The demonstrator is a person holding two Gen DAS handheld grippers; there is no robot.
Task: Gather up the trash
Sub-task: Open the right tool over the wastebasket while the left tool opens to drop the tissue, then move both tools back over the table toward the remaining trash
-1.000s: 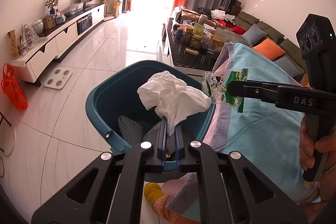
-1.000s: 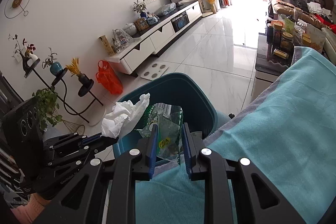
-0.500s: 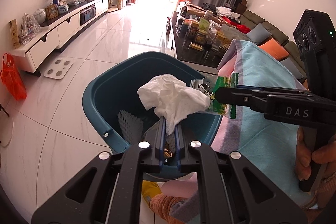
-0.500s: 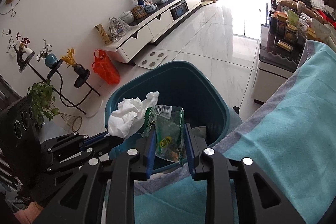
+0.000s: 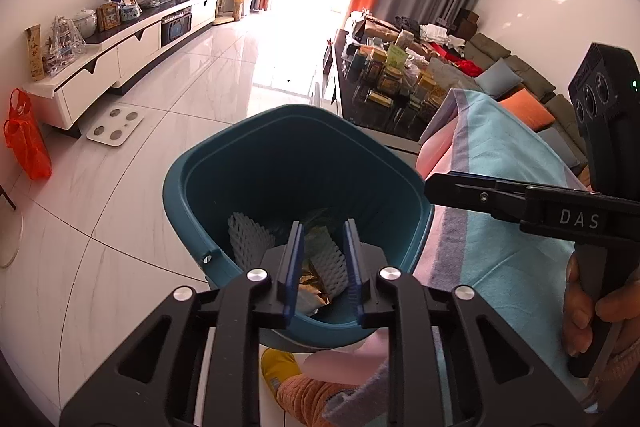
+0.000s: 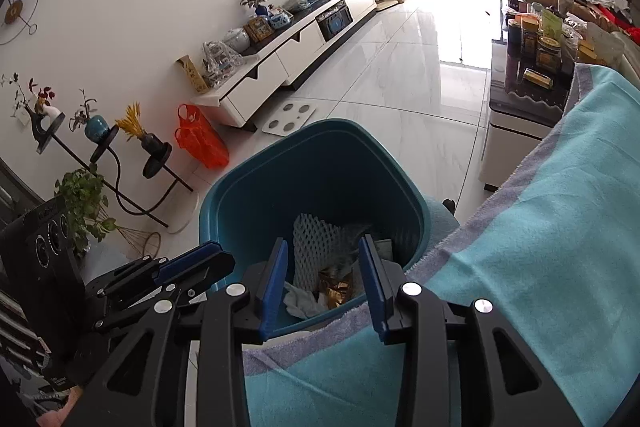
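A teal trash bin [image 5: 208,183] [image 6: 256,183] stands on the white floor beside a table draped in a light blue cloth [image 6: 540,247]. My left gripper [image 5: 322,239] hangs over the bin's near side, its jaws opening with nothing between them. My right gripper [image 6: 324,255] is over the bin's rim at the cloth edge, jaws also opening and empty. In the bin lie white foam netting [image 5: 248,239] [image 6: 312,239], a crumpled tissue [image 6: 304,301] and shiny wrappers [image 6: 336,287]. Each gripper shows in the other's view: the right gripper [image 5: 436,189] at right, the left gripper [image 6: 216,259] at left.
A low white TV cabinet [image 5: 120,55] runs along the left wall, with an orange bag [image 5: 26,139] and a white scale [image 5: 114,127] on the floor. A dark coffee table [image 5: 384,95] crowded with jars stands behind the bin. Plant stands [image 6: 104,147] line the wall. A hand [image 5: 592,307] holds the right gripper.
Both grippers have opened. The white tissue left the left gripper and the green snack wrapper left the right; both have dropped into the bin.
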